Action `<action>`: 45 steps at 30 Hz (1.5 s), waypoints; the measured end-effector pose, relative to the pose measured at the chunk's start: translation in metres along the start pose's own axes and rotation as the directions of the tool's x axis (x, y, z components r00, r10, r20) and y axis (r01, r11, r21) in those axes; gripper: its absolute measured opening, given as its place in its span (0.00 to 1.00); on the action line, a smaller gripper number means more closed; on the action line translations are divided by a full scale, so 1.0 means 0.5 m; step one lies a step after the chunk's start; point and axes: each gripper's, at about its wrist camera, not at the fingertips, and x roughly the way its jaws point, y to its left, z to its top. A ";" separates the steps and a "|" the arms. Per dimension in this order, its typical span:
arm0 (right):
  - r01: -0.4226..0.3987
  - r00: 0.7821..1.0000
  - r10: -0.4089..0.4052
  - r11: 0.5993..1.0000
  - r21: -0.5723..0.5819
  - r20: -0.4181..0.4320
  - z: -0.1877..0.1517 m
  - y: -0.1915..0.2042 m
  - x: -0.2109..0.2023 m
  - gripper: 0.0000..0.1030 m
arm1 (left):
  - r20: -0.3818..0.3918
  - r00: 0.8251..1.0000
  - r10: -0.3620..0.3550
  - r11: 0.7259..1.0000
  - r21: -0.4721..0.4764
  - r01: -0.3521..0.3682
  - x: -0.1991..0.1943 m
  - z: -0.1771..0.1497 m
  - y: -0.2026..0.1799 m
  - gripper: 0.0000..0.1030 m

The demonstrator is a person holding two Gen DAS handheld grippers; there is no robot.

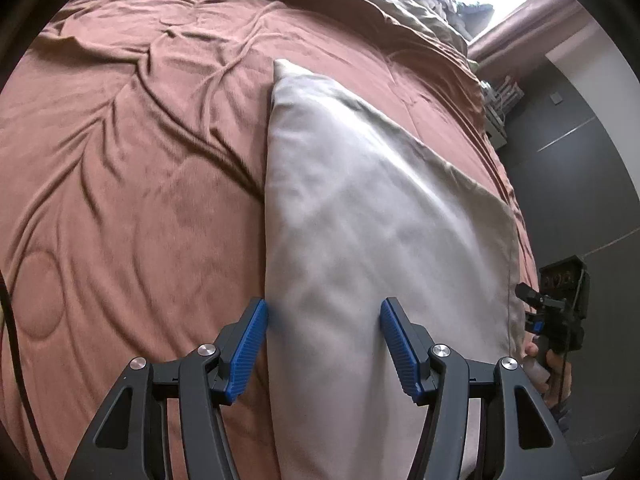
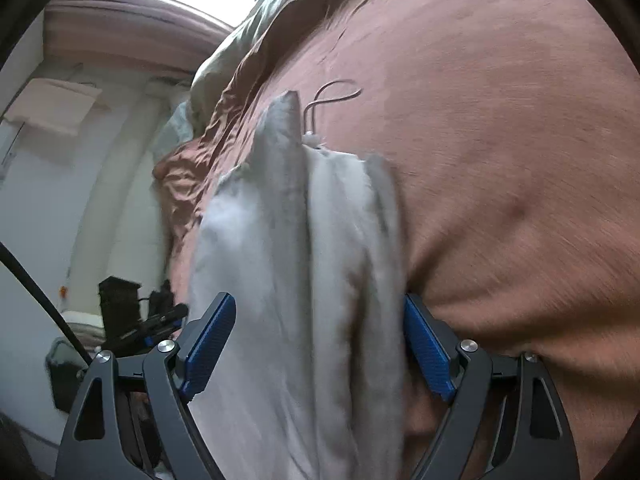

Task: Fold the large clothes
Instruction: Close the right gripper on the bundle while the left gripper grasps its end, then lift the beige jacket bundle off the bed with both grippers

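Rumpled brown bedspread (image 1: 140,180) under folded grey garment (image 1: 360,208) (centre frame); left gripper (image 1: 324,344) and right gripper (image 2: 320,344) released; no legible writing.

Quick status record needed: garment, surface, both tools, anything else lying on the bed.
garment: pale grey garment, folded into a long narrow shape, lying on the bed
surface: rumpled reddish-brown bedspread
left tool: open, pads either side of the garment's near left edge, not pressing it
right tool: open, jaws wide, the garment's layered edge between the pads, not pinched
other item: thin cord loop on the bedspread past the garment's far tip
far end of bed: olive-brown bedding, bunched
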 end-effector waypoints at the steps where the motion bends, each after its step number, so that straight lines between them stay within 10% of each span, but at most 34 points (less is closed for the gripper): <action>1: -0.008 1.000 0.008 1.000 0.001 -0.013 0.014 -0.002 0.010 0.80 | 0.002 1.000 0.002 1.000 0.002 -0.002 0.003 0.008 0.002 0.59; 13: -0.013 0.989 0.018 0.999 0.035 -0.145 0.156 -0.038 0.093 0.67 | 0.018 1.000 -0.009 1.000 0.003 0.009 0.060 0.094 0.016 0.59; 18: 0.031 0.992 -0.030 1.000 0.005 -0.126 0.160 -0.033 0.098 0.37 | 0.023 1.000 0.012 0.999 0.037 -0.013 0.071 0.101 0.006 0.48; 23: 0.062 0.996 -0.069 0.993 -0.102 -0.064 0.131 0.020 0.073 0.14 | 0.045 0.998 0.041 0.997 0.065 -0.043 0.050 0.099 -0.012 0.30; 35: 0.034 0.994 -0.006 0.963 -0.268 0.105 -0.015 0.177 -0.021 0.09 | 0.209 0.978 -0.014 0.991 0.131 -0.013 -0.108 0.062 -0.092 0.15; 45: -0.003 0.974 0.090 0.923 -0.384 0.209 -0.164 0.310 -0.136 0.09 | 0.363 0.925 -0.112 0.982 0.184 0.047 -0.317 0.008 -0.130 0.13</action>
